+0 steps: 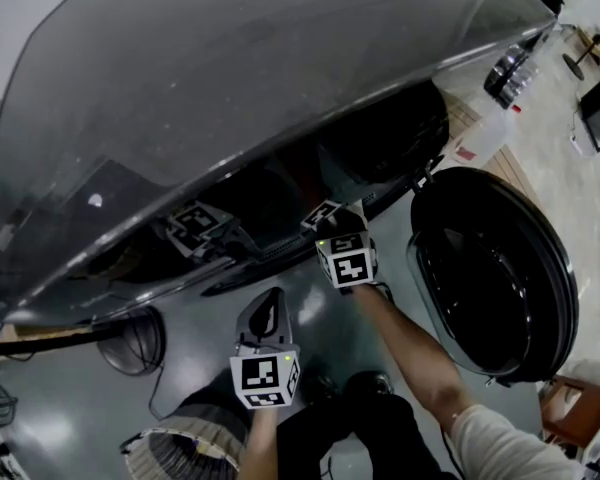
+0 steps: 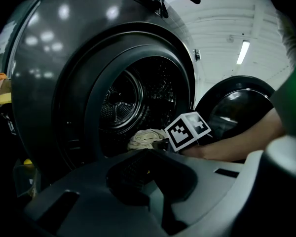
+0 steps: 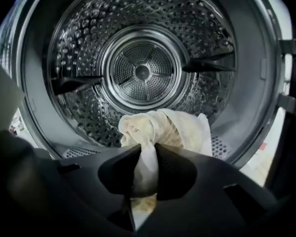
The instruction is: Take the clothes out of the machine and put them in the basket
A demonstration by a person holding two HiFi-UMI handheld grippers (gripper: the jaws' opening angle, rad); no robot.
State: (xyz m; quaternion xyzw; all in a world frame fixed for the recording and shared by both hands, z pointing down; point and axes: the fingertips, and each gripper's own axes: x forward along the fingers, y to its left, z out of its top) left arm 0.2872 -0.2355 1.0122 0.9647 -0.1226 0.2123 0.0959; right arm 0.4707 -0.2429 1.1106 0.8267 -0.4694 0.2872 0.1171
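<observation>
Dim overall. Ceiling tube (image 2: 242, 52) glows at 2 o'clock, glare spots on washer (image 2: 64, 11). Drum (image 3: 143, 73) steel brightly lit. Fisheye bending, black corners.

Drum (image 3: 142, 72): inside the machine (image 2: 49, 83), behind its round opening.
Cloth (image 3: 164, 130): in the machine, low at the drum's front lip, between the jaws of the right gripper (image 3: 147, 149).
Door (image 1: 500, 273): swung out to the machine's right.
Left gripper (image 1: 265, 320): outside, before the machine's opening.
Basket (image 1: 175, 453): on the floor (image 1: 70, 413) before the machine, left of the opening.
</observation>
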